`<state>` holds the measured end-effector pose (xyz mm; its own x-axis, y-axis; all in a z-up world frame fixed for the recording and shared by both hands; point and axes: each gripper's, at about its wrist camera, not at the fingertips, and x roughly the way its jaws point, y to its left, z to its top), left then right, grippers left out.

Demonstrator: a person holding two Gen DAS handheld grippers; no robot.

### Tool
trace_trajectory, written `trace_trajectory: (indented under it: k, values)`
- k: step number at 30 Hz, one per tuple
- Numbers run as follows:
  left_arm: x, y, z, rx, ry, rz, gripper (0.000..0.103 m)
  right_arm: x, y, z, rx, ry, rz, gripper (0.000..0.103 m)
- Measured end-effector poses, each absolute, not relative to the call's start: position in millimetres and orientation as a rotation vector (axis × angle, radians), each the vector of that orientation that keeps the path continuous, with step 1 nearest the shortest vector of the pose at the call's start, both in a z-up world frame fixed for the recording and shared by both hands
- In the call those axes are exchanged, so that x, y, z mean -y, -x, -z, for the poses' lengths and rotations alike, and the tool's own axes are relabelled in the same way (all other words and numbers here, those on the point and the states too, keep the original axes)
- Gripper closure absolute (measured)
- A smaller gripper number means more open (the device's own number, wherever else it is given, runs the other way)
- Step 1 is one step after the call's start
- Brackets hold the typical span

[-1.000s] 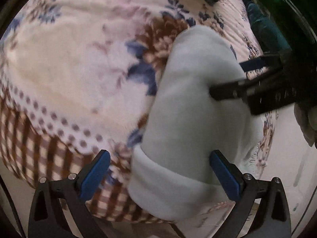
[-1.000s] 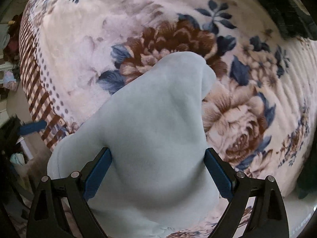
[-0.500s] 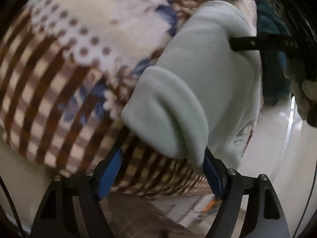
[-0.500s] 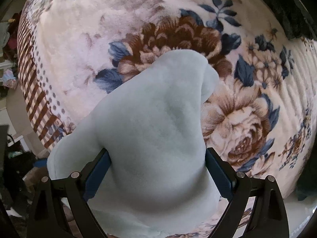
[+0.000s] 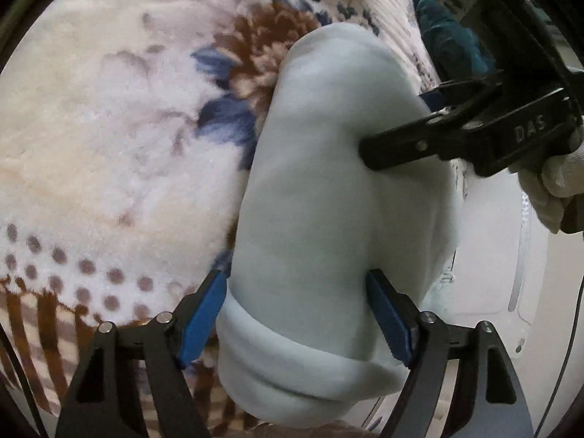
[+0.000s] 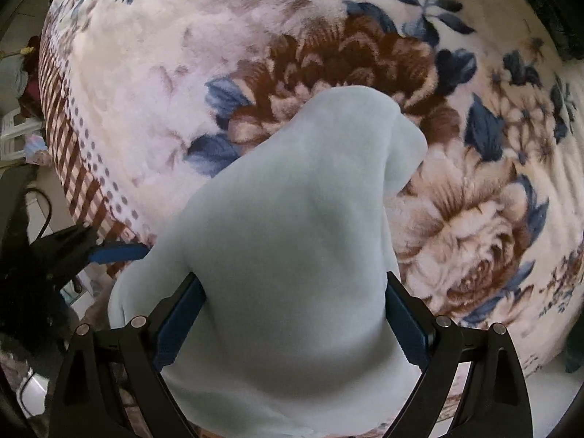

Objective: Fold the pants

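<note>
The pale blue fleece pants (image 5: 328, 219) are lying flatter in the left view than a moment ago, long axis running away over the floral plush blanket (image 5: 109, 127). Both grippers, left gripper (image 5: 297, 314) and right gripper (image 6: 295, 325), are straddling them, jaws spread wide, gripping nothing.

A bed carries everything, covered by a plush cream blanket (image 6: 153, 84) printed with brown flowers and blue leaves; its left border is brown-and-white check with a row of dots. Directly on the blanket lie the pale blue-grey pants (image 6: 292, 255), a soft bundle near the bed's near edge, over the brown flower.
</note>
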<state>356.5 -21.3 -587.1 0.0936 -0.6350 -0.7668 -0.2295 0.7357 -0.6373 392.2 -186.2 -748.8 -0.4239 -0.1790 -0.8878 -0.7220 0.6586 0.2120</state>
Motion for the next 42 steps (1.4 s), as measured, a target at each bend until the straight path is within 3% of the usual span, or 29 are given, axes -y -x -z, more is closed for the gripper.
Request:
trace_trajectory:
  k: [5,19,25,30,34,36,40,42]
  values:
    - [28,-346,576,-1.46,0.733,0.326,0.026,195,-393,736,-1.899,0.685,-0.712,0.015]
    - [24,-315,569,-1.443,0.773,0.279,0.026,218,-416,724,-1.885,0.647,-0.622,0.015]
    - [1,-281,568,-1.396,1.021,0.213,0.027,219,-421,719,-1.892,0.631,-0.672,0.015]
    - [1,-300,580,-1.408,0.911,0.34,0.027,193,-414,722,-1.907,0.673,-0.759,0.015]
    - [-5,-311,588,-1.435,0.854,0.421,0.038,172,-417,746,-1.967,0.692,-0.768,0.015]
    - [-9,-309,584,-1.428,0.852,0.411,0.042,166,-415,754,-1.971,0.684,-0.773,0.02]
    - [-23,-292,586,-1.405,0.975,0.341,0.044,160,-409,746,-1.874,0.701,-0.761,0.04]
    - [-28,-275,587,-1.388,1.051,0.301,0.045,170,-411,739,-1.841,0.683,-0.741,0.042]
